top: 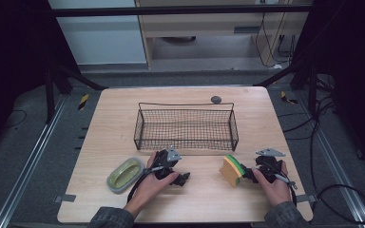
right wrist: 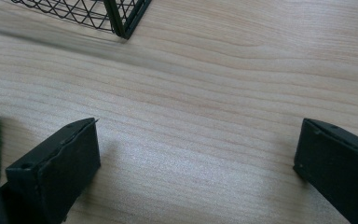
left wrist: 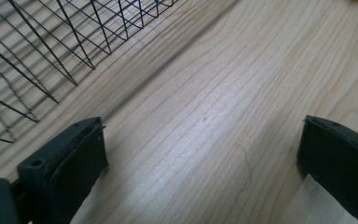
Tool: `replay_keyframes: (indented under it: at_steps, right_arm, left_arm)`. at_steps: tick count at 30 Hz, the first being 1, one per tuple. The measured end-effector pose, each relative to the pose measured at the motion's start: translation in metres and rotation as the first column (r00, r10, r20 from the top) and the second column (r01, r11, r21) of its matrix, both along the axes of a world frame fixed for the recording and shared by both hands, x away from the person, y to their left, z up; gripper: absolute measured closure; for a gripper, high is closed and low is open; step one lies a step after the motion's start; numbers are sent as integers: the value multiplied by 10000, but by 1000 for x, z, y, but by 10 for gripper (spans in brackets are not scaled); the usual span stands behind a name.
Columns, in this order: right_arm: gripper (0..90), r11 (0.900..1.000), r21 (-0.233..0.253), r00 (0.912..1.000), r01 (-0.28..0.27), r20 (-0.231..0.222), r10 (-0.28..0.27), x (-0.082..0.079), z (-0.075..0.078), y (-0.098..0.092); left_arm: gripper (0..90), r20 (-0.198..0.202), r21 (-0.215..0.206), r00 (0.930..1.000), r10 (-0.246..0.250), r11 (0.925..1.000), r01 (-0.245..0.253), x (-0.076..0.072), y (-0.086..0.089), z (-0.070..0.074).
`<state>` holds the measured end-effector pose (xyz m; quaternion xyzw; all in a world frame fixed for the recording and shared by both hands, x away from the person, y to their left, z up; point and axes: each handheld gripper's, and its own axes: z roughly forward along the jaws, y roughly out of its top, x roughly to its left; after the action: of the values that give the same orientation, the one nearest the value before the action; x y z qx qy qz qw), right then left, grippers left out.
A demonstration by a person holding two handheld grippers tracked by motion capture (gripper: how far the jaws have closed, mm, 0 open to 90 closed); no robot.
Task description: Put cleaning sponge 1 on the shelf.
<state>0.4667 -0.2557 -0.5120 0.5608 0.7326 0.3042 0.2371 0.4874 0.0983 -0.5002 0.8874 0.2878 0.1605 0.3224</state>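
On the wooden table (top: pixel 204 194), a green-lined soap dish (top: pixel 124 174) lies just left of the left gripper (left wrist: pixel 200 154), whose jaws stand wide apart over bare wood. The wire basket (top: pixel 186 127) sits behind, empty. Farther right, the yellow-and-green sponge (top: pixel 232 170) stands on edge just beside the right gripper (right wrist: pixel 196 158), also spread and holding nothing. That gripper should probably swing left to straddle the sponge squarely across its flat faces before closing.

The high view looks down on the whole table (top: pixel 199 194); both gripper views skim its wood beside the basket (top: pixel 186 124).
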Motion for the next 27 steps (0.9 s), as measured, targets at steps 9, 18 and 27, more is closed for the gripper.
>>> replay_keyframes:
  at_steps: [9,18,27]
  right_arm:
    - [3,9997,75,9996,-241,113,240,7,-1,-3]
    - [4,9997,107,9997,-214,141,212,6,-1,-3]
    - [4,9998,101,9997,-190,144,189,6,-1,-3]
  left_arm:
    - [62,-422,1253,9986,-325,9914,376,11,8,51]
    - [59,-606,2348,9969,509,9714,-353,15,41,93]
    - [44,-1320,2839,9835,1240,9553,-824,18,81,107]
